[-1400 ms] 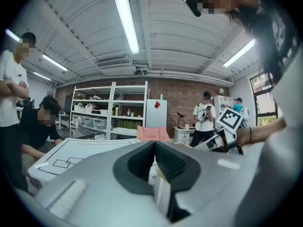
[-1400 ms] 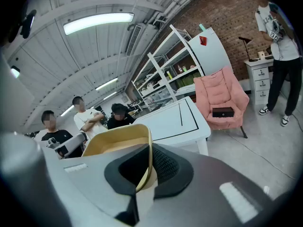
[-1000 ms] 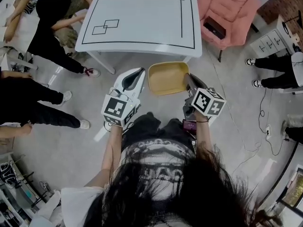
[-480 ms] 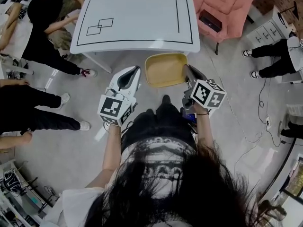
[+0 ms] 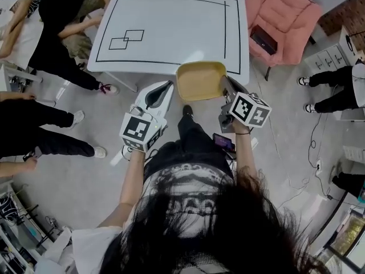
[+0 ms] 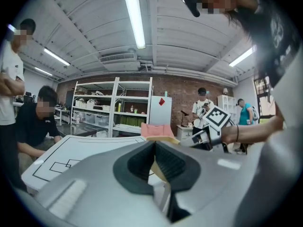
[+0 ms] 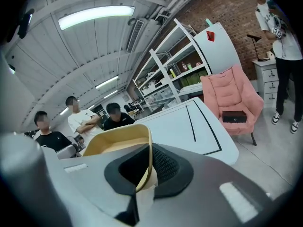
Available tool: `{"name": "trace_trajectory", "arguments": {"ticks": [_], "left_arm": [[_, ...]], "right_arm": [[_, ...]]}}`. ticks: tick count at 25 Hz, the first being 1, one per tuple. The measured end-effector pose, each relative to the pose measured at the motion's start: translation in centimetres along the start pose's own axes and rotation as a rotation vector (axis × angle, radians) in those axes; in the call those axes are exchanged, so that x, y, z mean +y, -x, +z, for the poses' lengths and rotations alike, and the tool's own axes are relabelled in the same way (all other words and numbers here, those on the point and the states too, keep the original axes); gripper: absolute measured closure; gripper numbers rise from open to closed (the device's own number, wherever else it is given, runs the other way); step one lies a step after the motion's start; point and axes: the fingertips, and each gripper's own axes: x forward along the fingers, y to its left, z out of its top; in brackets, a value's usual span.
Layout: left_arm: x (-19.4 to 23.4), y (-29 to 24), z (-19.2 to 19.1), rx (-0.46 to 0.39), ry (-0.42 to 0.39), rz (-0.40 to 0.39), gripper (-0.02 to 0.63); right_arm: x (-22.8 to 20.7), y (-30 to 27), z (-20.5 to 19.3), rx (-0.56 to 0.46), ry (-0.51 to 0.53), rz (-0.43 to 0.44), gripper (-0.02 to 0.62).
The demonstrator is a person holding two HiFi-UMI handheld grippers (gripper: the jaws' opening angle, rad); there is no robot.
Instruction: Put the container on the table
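Observation:
A shallow yellow container (image 5: 199, 80) hangs in the air at the near edge of the white table (image 5: 171, 21), which has black lines drawn on it. My right gripper (image 5: 226, 84) is shut on the container's right rim; in the right gripper view the thin wall (image 7: 118, 138) runs between the pads. My left gripper (image 5: 165, 85) floats just left of the container, not touching it. Its jaws are shut with nothing in them. The left gripper view shows the container (image 6: 163, 139) and the right gripper (image 6: 201, 138) beyond its tip.
A pink armchair (image 5: 282, 16) with a black box (image 5: 263, 37) on it stands right of the table. People sit or stand at the left (image 5: 63, 16) and right (image 5: 328, 76). A white drawer unit (image 5: 328, 53) and floor cables (image 5: 313, 136) lie at the right.
Both grippers and the container have moved forward to the table; the container now overlaps its near edge. The grip on the rim is unchanged.

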Motion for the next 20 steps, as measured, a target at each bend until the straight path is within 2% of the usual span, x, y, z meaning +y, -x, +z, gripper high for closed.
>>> {"name": "trace_trajectory", "arguments": {"ticks": [7, 14, 20], "left_arm": [[4.2, -5.6, 0.8, 0.015, 0.032, 0.038, 0.606], [6.5, -11.9, 2.3, 0.033, 0.003, 0.053, 0.606], [6.9, -16.7, 4.2, 0.037, -0.038, 0.042, 0.606]], "right_arm": [[-1.9, -7.7, 4.0, 0.049, 0.012, 0.023, 0.574], [-6.0, -13.4, 8.0, 0.077, 0.005, 0.021, 0.574], [-10.8, -17.4, 10.4, 0.077, -0.026, -0.036, 0.574]]}}
